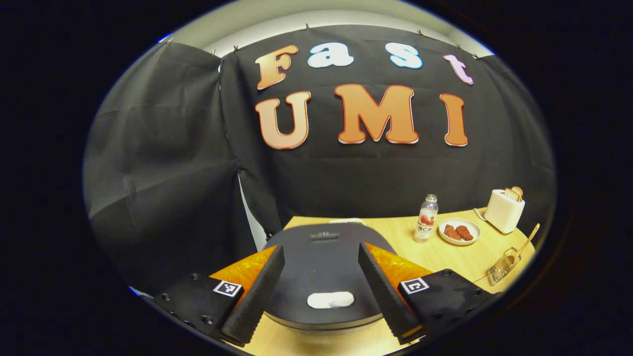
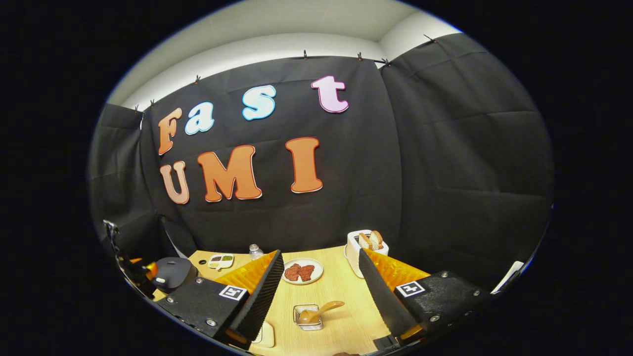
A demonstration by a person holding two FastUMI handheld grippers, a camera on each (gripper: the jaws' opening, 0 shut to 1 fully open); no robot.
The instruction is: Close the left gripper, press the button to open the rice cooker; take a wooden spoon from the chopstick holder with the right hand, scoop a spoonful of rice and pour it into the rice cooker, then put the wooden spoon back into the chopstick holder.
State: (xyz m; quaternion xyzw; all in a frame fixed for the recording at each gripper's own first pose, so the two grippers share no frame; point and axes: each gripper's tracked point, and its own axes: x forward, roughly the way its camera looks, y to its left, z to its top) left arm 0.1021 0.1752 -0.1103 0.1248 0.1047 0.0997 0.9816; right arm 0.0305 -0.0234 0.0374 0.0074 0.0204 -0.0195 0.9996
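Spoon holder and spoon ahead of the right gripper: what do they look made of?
The holder looks like clear glass or plastic, since the table shows through its walls. The spoon in it looks like pale, matte wood; grain is too small to confirm.

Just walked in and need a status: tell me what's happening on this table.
A person holds two grippers over a wooden table. The left gripper is open, poised over the closed rice cooker, button unpressed. The right gripper is open, facing the wooden spoon standing in its clear holder, not gripped.
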